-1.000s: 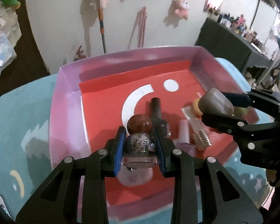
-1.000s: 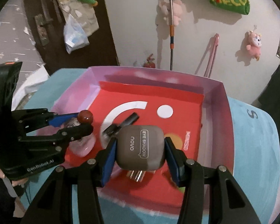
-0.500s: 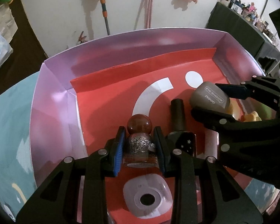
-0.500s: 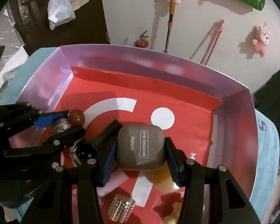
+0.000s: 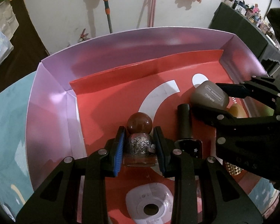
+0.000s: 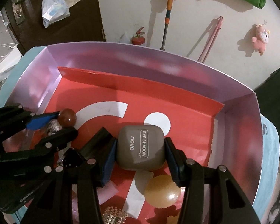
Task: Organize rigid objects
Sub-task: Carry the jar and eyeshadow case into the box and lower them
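Observation:
My left gripper [image 5: 139,149] is shut on a glittery nail polish bottle [image 5: 139,146] with a round brown cap, held above the left part of a pink box [image 5: 52,100] with a red floor. My right gripper [image 6: 140,153] is shut on a grey eye shadow case [image 6: 141,147], held above the box's middle. Each gripper shows in the other's view: the right one [image 5: 211,100] at the right, the left one [image 6: 54,125] at the left. A black nail polish bottle [image 5: 185,125] lies on the red floor between them.
On the box floor lie a white round-cornered case [image 5: 149,205], an orange ball [image 6: 162,191], a studded gold item [image 6: 113,215] and a pale pink piece [image 6: 107,192]. The box sits on a light blue cloth [image 5: 7,130]. A wall with hung toys stands behind.
Both grippers have moved forward over the box, deeper above the red floor, each still holding its object. The white case has come into view below the left gripper.

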Action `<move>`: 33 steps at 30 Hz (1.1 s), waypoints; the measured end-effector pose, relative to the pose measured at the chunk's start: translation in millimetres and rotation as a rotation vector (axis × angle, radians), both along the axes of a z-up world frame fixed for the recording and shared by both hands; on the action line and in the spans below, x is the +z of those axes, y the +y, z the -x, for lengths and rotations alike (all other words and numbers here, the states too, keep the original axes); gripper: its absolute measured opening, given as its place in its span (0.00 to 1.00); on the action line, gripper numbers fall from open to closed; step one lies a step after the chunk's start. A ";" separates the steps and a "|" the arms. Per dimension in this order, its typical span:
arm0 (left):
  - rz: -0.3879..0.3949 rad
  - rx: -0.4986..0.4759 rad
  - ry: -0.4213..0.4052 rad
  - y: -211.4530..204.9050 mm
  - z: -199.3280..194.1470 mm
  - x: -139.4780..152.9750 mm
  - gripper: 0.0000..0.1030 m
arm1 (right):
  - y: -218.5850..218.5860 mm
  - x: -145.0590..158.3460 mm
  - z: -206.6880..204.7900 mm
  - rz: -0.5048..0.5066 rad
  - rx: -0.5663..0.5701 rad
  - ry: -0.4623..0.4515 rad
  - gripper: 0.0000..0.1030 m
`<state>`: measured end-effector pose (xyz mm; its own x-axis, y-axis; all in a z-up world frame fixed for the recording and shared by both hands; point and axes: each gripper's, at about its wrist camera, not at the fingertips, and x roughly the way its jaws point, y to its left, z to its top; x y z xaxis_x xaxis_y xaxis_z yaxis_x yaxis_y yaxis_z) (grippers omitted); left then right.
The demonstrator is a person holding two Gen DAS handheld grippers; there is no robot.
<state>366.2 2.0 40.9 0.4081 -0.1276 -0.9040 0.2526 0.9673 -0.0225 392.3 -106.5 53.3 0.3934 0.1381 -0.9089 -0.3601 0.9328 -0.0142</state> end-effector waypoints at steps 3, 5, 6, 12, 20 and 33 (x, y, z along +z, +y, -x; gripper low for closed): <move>-0.006 0.000 -0.006 -2.4 1.5 -2.1 0.28 | 0.3 0.1 -0.9 -0.003 -0.001 -0.001 0.51; -0.011 0.001 -0.008 -3.7 2.3 -3.3 0.28 | -0.5 -0.1 -0.7 0.005 0.003 -0.002 0.52; -0.014 0.002 -0.009 -5.2 2.6 -4.6 0.28 | -0.3 -0.2 -0.3 0.010 0.005 -0.003 0.52; -0.025 -0.002 -0.013 -6.7 4.4 -5.7 0.28 | 3.8 -0.4 1.1 0.027 0.012 -0.010 0.52; -0.024 -0.007 -0.011 -4.4 6.6 -4.9 0.28 | 6.1 -0.5 1.4 0.032 0.015 -0.012 0.53; -0.017 -0.008 -0.004 -4.6 6.5 -3.3 0.28 | 2.9 0.9 0.4 0.023 0.010 -0.007 0.53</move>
